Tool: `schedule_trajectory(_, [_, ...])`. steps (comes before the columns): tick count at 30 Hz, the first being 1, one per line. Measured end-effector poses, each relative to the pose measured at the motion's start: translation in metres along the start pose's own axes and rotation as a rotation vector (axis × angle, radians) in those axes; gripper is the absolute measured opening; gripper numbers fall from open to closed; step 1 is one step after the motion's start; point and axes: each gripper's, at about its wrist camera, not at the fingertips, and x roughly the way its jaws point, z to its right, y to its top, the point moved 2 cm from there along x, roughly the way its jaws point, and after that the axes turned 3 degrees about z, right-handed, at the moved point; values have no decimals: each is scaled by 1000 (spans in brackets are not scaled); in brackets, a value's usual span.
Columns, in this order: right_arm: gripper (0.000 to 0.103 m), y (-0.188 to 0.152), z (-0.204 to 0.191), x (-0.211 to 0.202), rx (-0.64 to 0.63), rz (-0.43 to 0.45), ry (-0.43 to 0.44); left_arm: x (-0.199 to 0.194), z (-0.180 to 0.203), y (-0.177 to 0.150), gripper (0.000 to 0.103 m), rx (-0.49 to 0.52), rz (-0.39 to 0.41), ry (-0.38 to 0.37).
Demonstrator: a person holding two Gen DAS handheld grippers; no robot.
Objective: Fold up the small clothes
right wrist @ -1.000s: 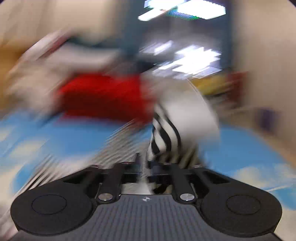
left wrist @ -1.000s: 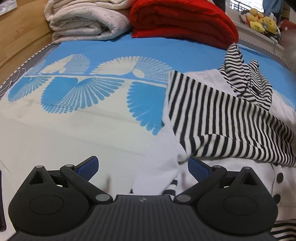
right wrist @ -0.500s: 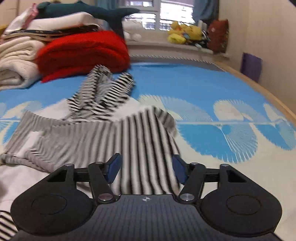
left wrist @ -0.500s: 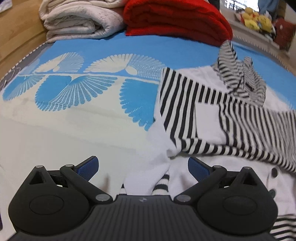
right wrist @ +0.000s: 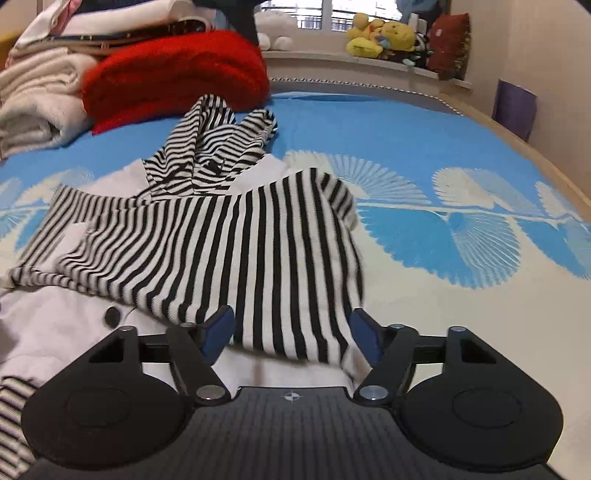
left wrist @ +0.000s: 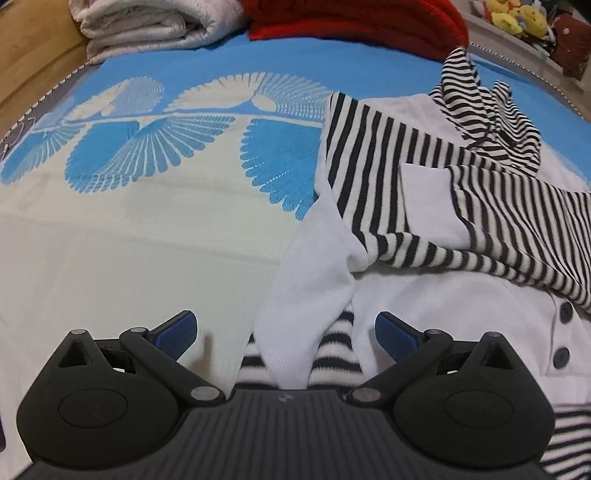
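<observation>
A small black-and-white striped hooded garment (left wrist: 424,192) with white panels and dark buttons lies on the bed; it also shows in the right wrist view (right wrist: 229,251). Both striped sleeves are laid across its body, and the hood (right wrist: 214,147) is bunched at the far end. My left gripper (left wrist: 286,332) is open and empty over the garment's near left edge, with a white cuff (left wrist: 306,295) between its blue pads. My right gripper (right wrist: 291,332) is open, with the folded right sleeve lying between its pads.
A blue and cream patterned bedspread (left wrist: 147,184) covers the bed. A folded red blanket (right wrist: 173,77) and folded beige blankets (left wrist: 147,26) are stacked at the far end. Plush toys (right wrist: 380,37) sit on a window ledge. A wooden bed edge (right wrist: 535,147) runs at right.
My right gripper carried the right sleeve over the garment's body, opened and let it go; the sleeve now lies flat. My left gripper stayed open and shifted slightly forward.
</observation>
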Motion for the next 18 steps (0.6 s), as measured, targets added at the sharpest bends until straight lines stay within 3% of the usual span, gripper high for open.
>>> schedule_trajectory(4, [80, -24, 9, -49, 50, -4, 39, -27, -2, -19, 103, 9, 3, -16])
schedule_trajectory(9, [80, -85, 3, -97, 4, -46, 32, -62, -2, -60, 103, 59, 45, 22])
schedule_trajectory(14, [80, -118, 5, -134, 14, -24, 23, -83, -25, -118, 103, -20, 11, -27])
schedule_trajectory(18, [81, -127, 21, -144, 62, -1, -33, -82, -49, -148, 103, -91, -39, -59])
